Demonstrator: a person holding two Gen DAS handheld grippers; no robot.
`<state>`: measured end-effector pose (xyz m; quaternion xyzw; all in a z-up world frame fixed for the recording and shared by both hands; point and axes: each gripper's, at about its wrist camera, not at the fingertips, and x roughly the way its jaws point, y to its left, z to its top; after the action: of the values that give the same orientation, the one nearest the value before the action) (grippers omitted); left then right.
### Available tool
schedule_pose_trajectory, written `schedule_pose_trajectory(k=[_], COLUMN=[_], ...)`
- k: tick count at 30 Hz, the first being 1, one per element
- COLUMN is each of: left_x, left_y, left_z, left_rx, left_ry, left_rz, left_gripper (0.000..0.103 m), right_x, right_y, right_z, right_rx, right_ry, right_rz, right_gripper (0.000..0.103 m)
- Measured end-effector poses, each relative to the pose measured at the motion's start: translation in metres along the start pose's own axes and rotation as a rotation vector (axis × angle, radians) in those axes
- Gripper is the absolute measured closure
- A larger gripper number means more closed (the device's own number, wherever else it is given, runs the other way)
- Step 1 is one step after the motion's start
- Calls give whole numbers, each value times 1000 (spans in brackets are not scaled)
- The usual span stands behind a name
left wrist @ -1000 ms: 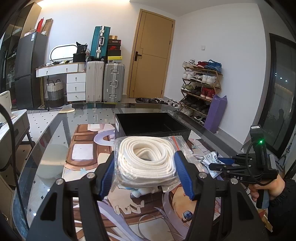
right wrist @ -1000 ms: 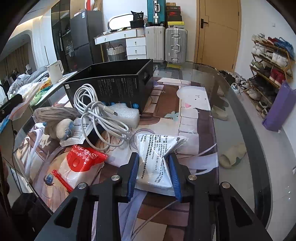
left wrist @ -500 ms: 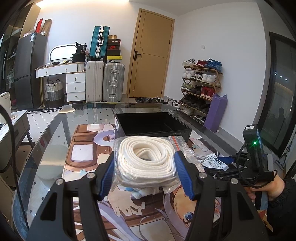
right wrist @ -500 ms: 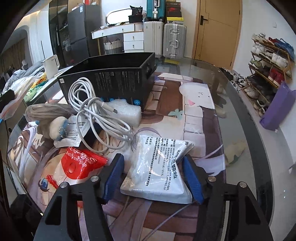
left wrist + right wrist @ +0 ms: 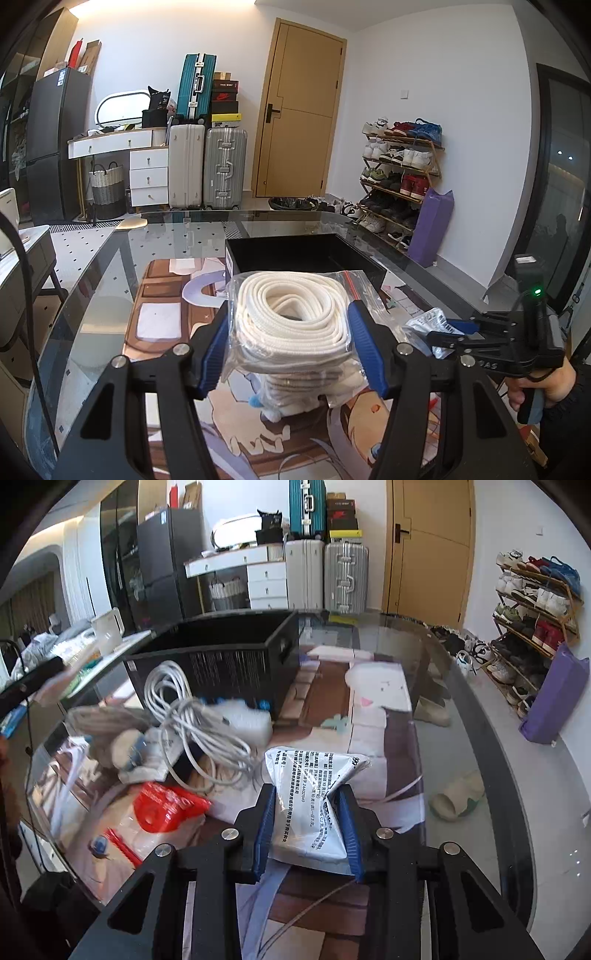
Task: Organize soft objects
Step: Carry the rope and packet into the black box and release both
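Left wrist view showed the left claw (image 5: 291,347) closed on a clear bag of coiled white cord (image 5: 291,321) at the centre of the frame, both blue pads pressed into the bag's sides and the bag raised off the printed mat (image 5: 162,325). Directly above it in the frame stood the open black box (image 5: 306,254) on the glass desk (image 5: 92,280), its inside dark and, as far as could be seen, empty. At the right edge a hand (image 5: 543,387) held the right claw (image 5: 439,334), which pinched a crumpled white packet (image 5: 428,321).

Right wrist view showed that claw (image 5: 306,830) from behind, its jaws having just closed on the white printed packet (image 5: 314,794), which buckled between the 2 pads in the lower centre. The black box (image 5: 221,661) sat in the upper left of the frame, well apart from the packet. Between them, left of centre, lay a loose white cable (image 5: 199,723), a red-and-clear pouch (image 5: 162,808) and a plush toy (image 5: 110,731).

Judged from this, the step in hand was picking up: both claws had a soft item and neither was over the box yet. The next move would call for carrying each load above the box's rim, lowering it inside, then releasing, taking care that the slippery bag and the thin packet did not slide out on the way.
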<state>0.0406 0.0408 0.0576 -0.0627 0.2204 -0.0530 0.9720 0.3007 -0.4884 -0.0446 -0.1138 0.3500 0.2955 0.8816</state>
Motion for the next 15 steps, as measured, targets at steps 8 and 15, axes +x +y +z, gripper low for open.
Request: schedule_pose_trajectory(k=[8,15], left_x=[14,30], left_y=[8,10], left_z=[14,26], left_rx=[-21,-28], left_ry=[0,6], left_rz=[18,33], left_gripper=[42,42], right_x=[-31,-34], right_y=[15,35], right_z=[32,65], right_rx=[-22,-63], right_ry=[-127,-198], right_rz=[70,122], right_gripper=[69,69])
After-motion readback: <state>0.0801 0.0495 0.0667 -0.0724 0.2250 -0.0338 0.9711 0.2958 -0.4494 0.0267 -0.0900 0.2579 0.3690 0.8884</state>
